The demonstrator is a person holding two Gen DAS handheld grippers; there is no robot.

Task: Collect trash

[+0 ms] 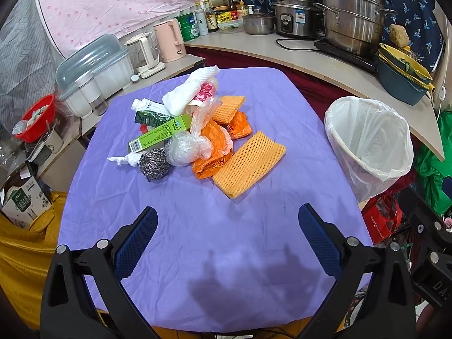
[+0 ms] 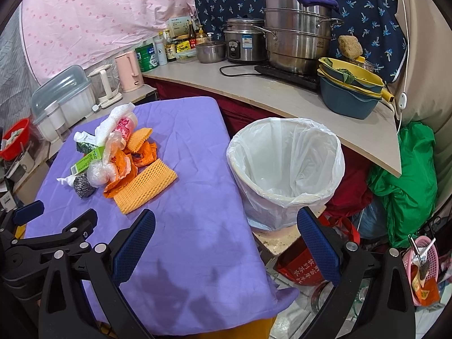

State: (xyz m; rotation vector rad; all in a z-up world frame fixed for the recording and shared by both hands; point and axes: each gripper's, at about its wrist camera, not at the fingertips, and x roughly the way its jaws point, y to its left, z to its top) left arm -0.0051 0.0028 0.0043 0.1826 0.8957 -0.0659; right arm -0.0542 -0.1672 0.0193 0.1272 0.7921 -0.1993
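Nearest the cameras, both tools were seen spread wide and holding nothing: the left gripper (image 1: pixel 227 220) was held over the bare near part of the purple tablecloth (image 1: pixel 197 268), and the right gripper (image 2: pixel 226 226) over the cloth's right edge, with one finger lined up before the bin.

Further out, the trash pile (image 1: pixel 192 130) lay heaped near the middle of the cloth. From the left gripper it lay straight ahead and slightly left; from the right gripper it lay well off to the left. The left gripper was therefore judged the nearer to the pile. The closest piece was an orange foam net (image 1: pixel 248 163), lying flat with its long axis running diagonally, near-left to far-right, so a turned wrist would probably be needed to close across its width. Beside it were a steel scourer (image 1: pixel 154 163), a green box (image 1: pixel 161 134) and a crumpled paper towel (image 1: pixel 189 90).

Beyond the table's right side stood the lined bin (image 2: pixel 285 169), apparently empty. Its stand and the floor clutter were shown only in the right view, and the yellow fabric below the table's left edge only in the left.
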